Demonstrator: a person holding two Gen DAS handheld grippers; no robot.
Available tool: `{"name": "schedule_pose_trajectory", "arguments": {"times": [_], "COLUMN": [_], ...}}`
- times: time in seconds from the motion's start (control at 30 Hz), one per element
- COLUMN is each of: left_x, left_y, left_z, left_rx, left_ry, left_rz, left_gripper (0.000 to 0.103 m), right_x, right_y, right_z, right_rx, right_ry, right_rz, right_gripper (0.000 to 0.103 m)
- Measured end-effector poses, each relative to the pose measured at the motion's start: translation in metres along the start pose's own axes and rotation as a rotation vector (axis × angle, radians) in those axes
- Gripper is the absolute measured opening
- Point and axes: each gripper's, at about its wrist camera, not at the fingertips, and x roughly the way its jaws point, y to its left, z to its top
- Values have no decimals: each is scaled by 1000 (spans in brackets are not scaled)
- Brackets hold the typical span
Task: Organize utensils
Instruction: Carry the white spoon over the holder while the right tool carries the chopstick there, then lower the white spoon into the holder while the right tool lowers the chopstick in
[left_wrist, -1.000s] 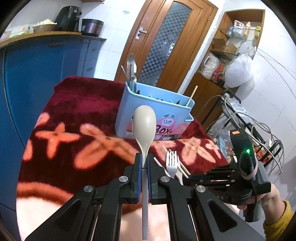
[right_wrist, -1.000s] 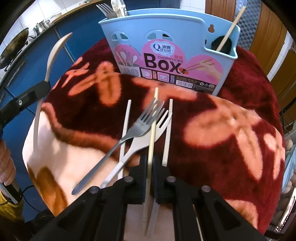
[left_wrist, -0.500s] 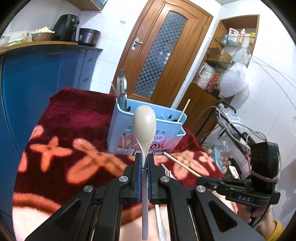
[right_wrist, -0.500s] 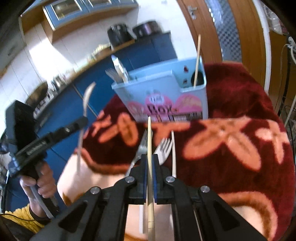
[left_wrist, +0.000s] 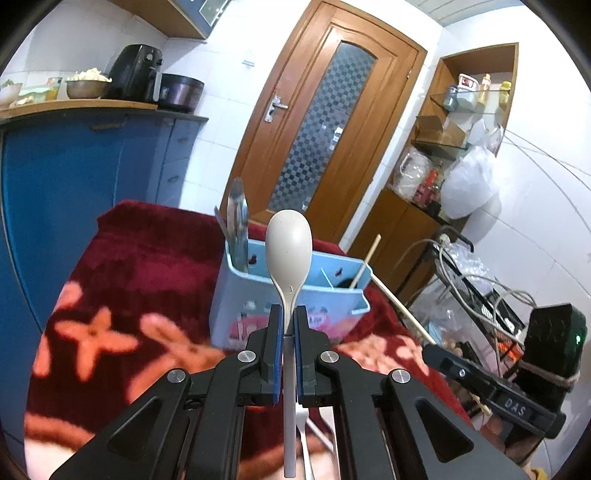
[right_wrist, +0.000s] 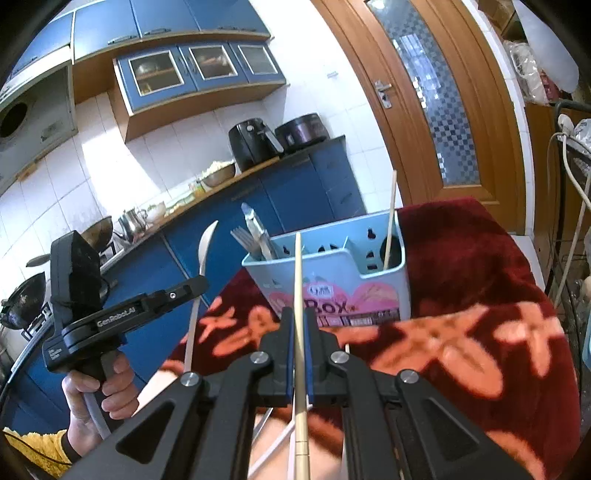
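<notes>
Utensils are split between the two grippers and the box on the table. From the left wrist view, the left gripper (left_wrist: 289, 325) pinches the neck of a cream plastic spoon (left_wrist: 289, 254), bowl up and handle hanging down between the fingers; it looks light, stiff and smooth, so a grip just below the bowl seems right to stop it swivelling. Beyond it stands the pale blue plastic utensil box with a pink label (left_wrist: 258, 295) on the dark red flowered blanket (left_wrist: 147, 266); its left compartment holds upright metal cutlery (left_wrist: 237, 225), its right one a slanted wooden chopstick (left_wrist: 365, 260). From the right wrist view, the right gripper (right_wrist: 300, 325) is pressed onto a thin, pale wooden chopstick (right_wrist: 298, 280), held partway along its length and pointing up toward the box (right_wrist: 369, 291). It is probably light, rigid and prone to pivoting. The box again shows steel cutlery (right_wrist: 255, 236) at left, one chopstick (right_wrist: 389, 221) in the right slot, and a middle compartment whose contents cannot be made out.
</notes>
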Motion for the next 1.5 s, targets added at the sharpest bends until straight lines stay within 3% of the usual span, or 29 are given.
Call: {"name": "schedule_pose_trajectory", "arguments": {"times": [0.3,0.47,0.87,1.27,1.5], "left_x": [10,21,60,93,97], "left_y": [-2,-6,-23,-15,-14], "left_z": [28,46,67,42,29], "left_rx": [24,63,163,183,208], "left_ry": [-117,-216,-361,-396,-370], "left_rz": [58,138,179,242,254], "left_gripper": [5,5,5,5,5], "right_x": [1,5,8,18,22], "right_y": [-13,-19,-30,-46,-52], "right_z": [2,0,1,1,-2], "right_rx": [32,56,62,95,119], "right_ry": [-37,-41,-51,-47,-40], "right_rz": [14,24,29,29,33], "right_gripper": [6,6,6,6,6]}}
